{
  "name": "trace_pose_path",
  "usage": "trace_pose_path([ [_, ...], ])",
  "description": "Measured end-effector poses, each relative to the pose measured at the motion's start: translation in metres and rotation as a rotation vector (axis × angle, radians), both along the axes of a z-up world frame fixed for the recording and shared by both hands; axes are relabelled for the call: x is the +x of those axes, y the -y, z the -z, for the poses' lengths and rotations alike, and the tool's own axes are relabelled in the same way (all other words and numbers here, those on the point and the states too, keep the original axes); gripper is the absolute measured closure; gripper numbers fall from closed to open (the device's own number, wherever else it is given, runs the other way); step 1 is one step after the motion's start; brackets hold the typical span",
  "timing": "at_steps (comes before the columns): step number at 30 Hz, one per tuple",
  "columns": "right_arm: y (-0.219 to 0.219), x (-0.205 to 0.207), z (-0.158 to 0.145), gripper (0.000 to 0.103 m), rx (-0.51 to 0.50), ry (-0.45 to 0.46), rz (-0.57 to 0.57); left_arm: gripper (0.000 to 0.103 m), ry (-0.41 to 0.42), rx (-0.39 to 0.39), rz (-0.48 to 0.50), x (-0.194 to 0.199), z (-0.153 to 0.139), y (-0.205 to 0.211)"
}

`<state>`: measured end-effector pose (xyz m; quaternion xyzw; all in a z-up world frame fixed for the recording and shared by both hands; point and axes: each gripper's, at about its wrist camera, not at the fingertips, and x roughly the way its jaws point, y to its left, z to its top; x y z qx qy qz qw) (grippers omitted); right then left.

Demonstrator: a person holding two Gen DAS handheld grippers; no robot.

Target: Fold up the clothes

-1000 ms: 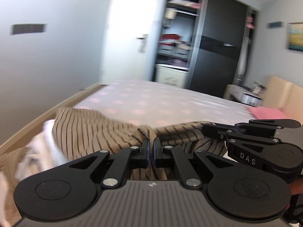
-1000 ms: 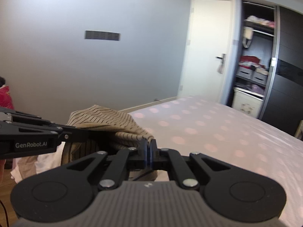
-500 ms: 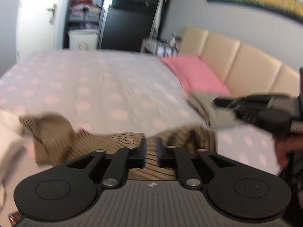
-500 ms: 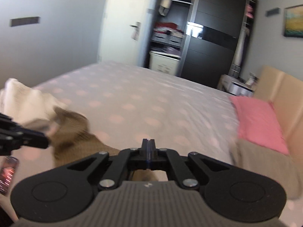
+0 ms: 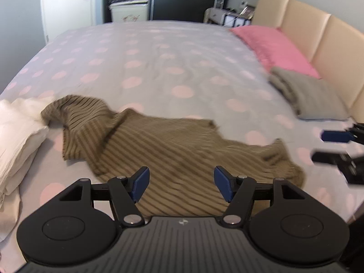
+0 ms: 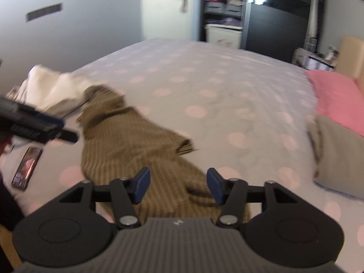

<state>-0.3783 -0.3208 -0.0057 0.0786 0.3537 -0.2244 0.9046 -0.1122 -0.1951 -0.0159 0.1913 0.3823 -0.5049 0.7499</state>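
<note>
A brown striped garment (image 5: 163, 150) lies crumpled and spread on the polka-dot bed (image 5: 159, 63); it also shows in the right wrist view (image 6: 127, 145). My left gripper (image 5: 182, 185) is open and empty, just above the garment's near edge. My right gripper (image 6: 178, 186) is open and empty over the garment's near right end. The right gripper shows at the right edge of the left wrist view (image 5: 334, 146), beside the garment's right corner. The left gripper shows at the left of the right wrist view (image 6: 45, 129).
A pile of white clothes (image 5: 16, 136) lies at the garment's left end. A folded grey garment (image 5: 307, 95) lies by a pink pillow (image 5: 273, 45) near the headboard (image 5: 318, 34). A phone (image 6: 26, 168) lies at the bed's left edge. A wardrobe (image 6: 261, 16) stands beyond.
Both grippers held the striped garment in the air, swung it over the bed and let go. The garment now lies on the bed and both grippers are open.
</note>
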Motion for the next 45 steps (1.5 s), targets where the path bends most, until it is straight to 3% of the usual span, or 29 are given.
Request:
trace_pose_path([
  [5, 0.017, 0.035, 0.036, 0.033, 0.068, -0.1, -0.028, 0.042, -0.045, 0.06, -0.168, 0.06, 0.045, 0.001],
  [9, 0.041, 0.059, 0.076, 0.033, 0.122, -0.139, 0.004, 0.044, -0.164, 0.064, -0.262, 0.09, 0.08, -0.003],
  [11, 0.05, 0.065, 0.094, 0.033, 0.177, -0.156, 0.014, 0.055, -0.2, 0.084, -0.262, 0.095, 0.093, 0.001],
  [12, 0.052, 0.067, 0.101, 0.039, 0.207, -0.156, 0.015, 0.064, -0.192, 0.101, -0.247, 0.094, 0.099, 0.005],
  [13, 0.054, 0.068, 0.107, 0.06, 0.236, -0.157, 0.016, 0.075, -0.178, 0.122, -0.23, 0.093, 0.104, 0.009],
  [16, 0.05, 0.067, 0.11, 0.1, 0.255, -0.158, 0.01, 0.095, -0.136, 0.161, -0.217, 0.085, 0.106, 0.011],
  [17, 0.047, 0.064, 0.108, 0.101, 0.252, -0.145, 0.001, 0.095, -0.121, 0.173, -0.215, 0.082, 0.106, 0.011],
  [20, 0.037, 0.055, 0.094, 0.102, 0.296, -0.085, -0.045, 0.094, -0.096, 0.155, -0.21, 0.072, 0.093, 0.008],
  [24, 0.004, 0.049, 0.084, 0.102, 0.375, -0.102, -0.192, 0.058, -0.174, 0.068, -0.155, 0.057, 0.065, 0.005],
  [29, -0.049, 0.044, 0.103, 0.102, 0.451, -0.251, -0.351, 0.05, -0.208, 0.042, -0.053, 0.031, 0.049, 0.018],
  [32, -0.072, 0.042, 0.105, 0.102, 0.456, -0.285, -0.437, 0.05, -0.215, 0.061, -0.01, 0.017, 0.052, 0.027],
  [36, -0.079, 0.039, 0.095, 0.09, 0.357, -0.316, -0.445, 0.05, -0.201, 0.088, 0.013, 0.0, 0.054, 0.04],
  [37, -0.076, 0.038, 0.089, 0.075, 0.336, -0.317, -0.439, 0.05, -0.193, 0.095, 0.016, -0.004, 0.055, 0.043],
  [39, -0.065, 0.034, 0.077, 0.061, 0.289, -0.309, -0.42, 0.05, -0.176, 0.083, 0.025, -0.012, 0.053, 0.049],
  [45, -0.003, 0.026, 0.05, 0.054, 0.11, -0.273, -0.278, 0.049, -0.138, 0.049, 0.087, -0.034, 0.054, 0.076],
])
